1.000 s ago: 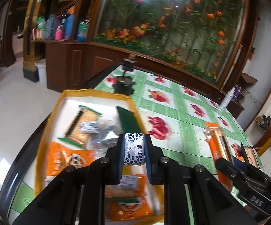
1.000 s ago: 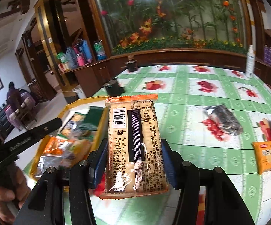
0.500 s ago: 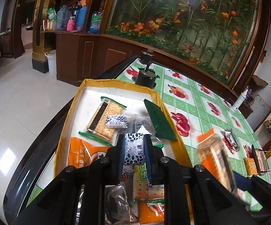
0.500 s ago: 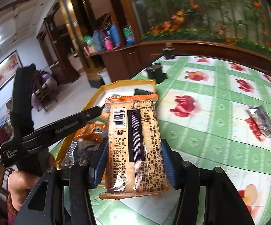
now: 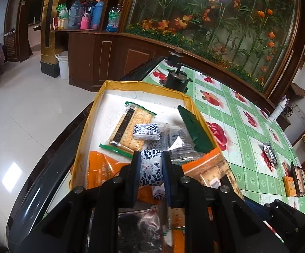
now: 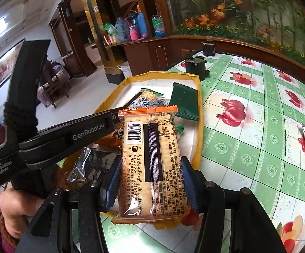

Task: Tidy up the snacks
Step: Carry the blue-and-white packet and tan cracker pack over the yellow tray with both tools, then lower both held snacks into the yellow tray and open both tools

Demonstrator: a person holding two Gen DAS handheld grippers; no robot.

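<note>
Candy fills the left wrist view: the left gripper (image 5: pixel 151 169) has its jaws pinched tight on a small blue-and-white wrapped candy (image 5: pixel 151 168), gripped across its short width, both ends poking out beyond the pads. It looks light and soft under a slick wrapper, so a mid-body pinch like this seems the safest hold. Ahead of and below the jaws lies the yellow-rimmed tray (image 5: pixel 144 84) on the bench (image 5: pixel 247 126), already carrying a green-edged cracker pack (image 5: pixel 131 126), a matching candy (image 5: pixel 146 131), a dark green packet (image 5: pixel 194 129) and orange bags (image 5: pixel 101 168). To the right of the jaws the orange-edged cracker pack (image 5: pixel 207 164) juts in.

From the right wrist, the right gripper (image 6: pixel 150 185) has its jaws half spread and clamped on the long sides of that cracker pack (image 6: pixel 150 160), which stands up and forward from the pads over the near end of the tray (image 6: pixel 198 126). Crackers are stiff but brittle, and the film is slippery; I judge a light squeeze on the long edges, low on the pack, best. Left of the jaws, the other gripper's arm (image 6: pixel 68 135) reaches over the tray, a hand (image 6: pixel 19 206) on its handle.
</note>
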